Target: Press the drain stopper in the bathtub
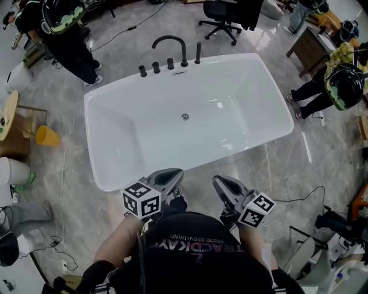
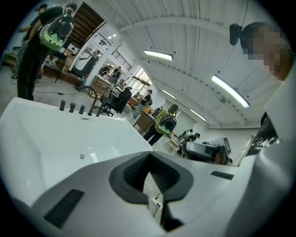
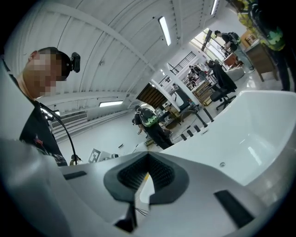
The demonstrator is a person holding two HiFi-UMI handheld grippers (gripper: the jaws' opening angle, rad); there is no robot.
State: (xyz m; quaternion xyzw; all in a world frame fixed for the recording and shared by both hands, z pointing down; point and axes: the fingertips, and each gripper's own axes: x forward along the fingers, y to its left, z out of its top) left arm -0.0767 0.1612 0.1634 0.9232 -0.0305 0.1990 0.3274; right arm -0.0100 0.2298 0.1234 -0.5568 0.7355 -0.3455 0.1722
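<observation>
Looking down, head view: drain stopper [image 1: 184, 116] lies mid-floor of the bathtub [image 1: 259, 86], at 12 o'clock from the left gripper [image 1: 168, 178] and 11 o'clock from the right gripper [image 1: 225, 185], well apart; the left is probably nearer.
Left gripper view: jaws pressed together, empty; stopper at 10 o'clock.
Right gripper view: jaws likewise closed, empty; stopper at 2 o'clock.

1 bathtub [image 1: 247, 103], 1 drain stopper [image 1: 184, 116], 1 faucet [image 1: 169, 40], 3 knobs [image 1: 156, 68], 2 grippers [image 1: 171, 174].

Open-plan lab hall: freestanding bathtub [image 1: 109, 172] amid floor cables [image 1: 131, 27], office chair [image 1: 221, 14], desks [image 1: 310, 49], strip lights [image 2: 230, 91].
</observation>
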